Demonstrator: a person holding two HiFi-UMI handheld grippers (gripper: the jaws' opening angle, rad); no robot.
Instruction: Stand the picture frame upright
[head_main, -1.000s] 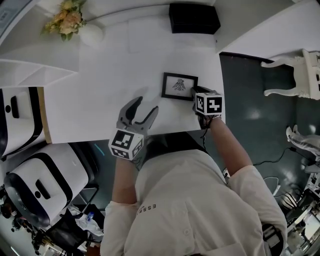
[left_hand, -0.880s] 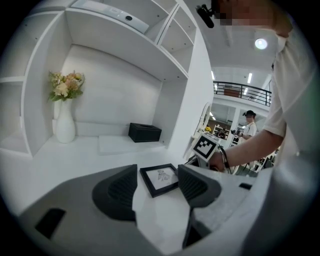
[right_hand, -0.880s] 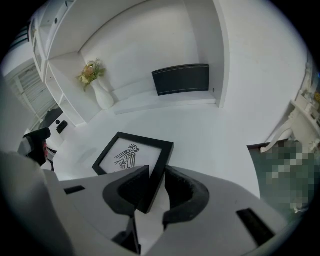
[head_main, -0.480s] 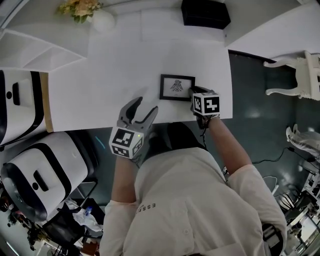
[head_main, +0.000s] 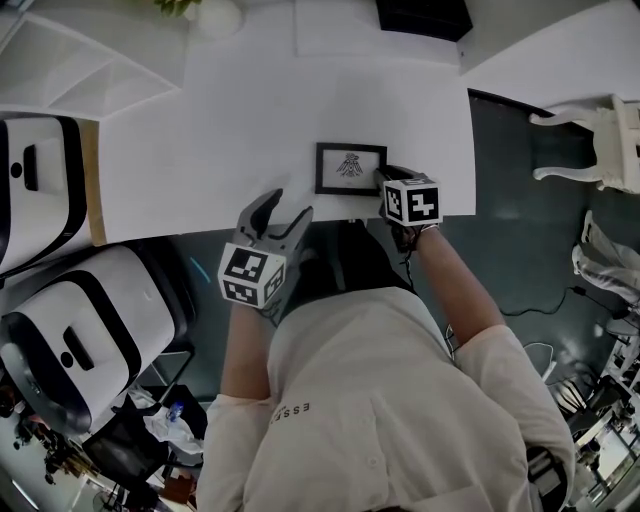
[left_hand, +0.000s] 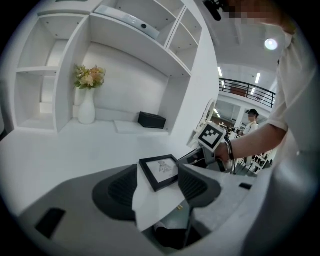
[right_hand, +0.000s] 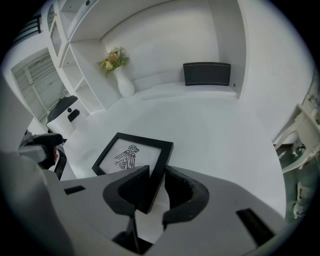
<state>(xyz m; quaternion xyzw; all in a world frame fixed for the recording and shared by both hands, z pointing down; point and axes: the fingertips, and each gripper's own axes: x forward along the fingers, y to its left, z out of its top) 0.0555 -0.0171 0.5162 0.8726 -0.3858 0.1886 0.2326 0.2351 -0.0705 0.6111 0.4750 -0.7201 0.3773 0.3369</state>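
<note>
Right gripper (right_hand: 157, 172): jaws about half closed and clamped on the picture frame (right_hand: 131, 154). They pinch the black moulding of its right-hand side, close to the near corner. One jaw sits over the face, the other outside the edge.

Left gripper (head_main: 288, 207): jaws wide apart, nothing in them. It hovers over the near edge of the table (head_main: 250, 110), pointing toward the frame but well short of it.

Frame position: print side up on the white table, near the front edge and toward the person's right. It looks flat from overhead. I cannot tell whether the pinched side has come off the surface.

Further out: a vase of flowers (right_hand: 122, 75) and a black box (right_hand: 207, 74) stand at the back of the table, well apart from the work.

Step in hand, as I judge it: tip the frame up from lying to standing.

Notes on doing it well:
- The grip is near a corner, so the frame will likely try to swing about the jaws. Raise slowly, using the far long edge as the hinge.
- The tabletop looks smooth, so that bottom edge may slide. Bring the free gripper to the left side to steady it.
- No view shows the back of the frame, so any rear prop is unconfirmed. Check that it stands before letting go.
</note>
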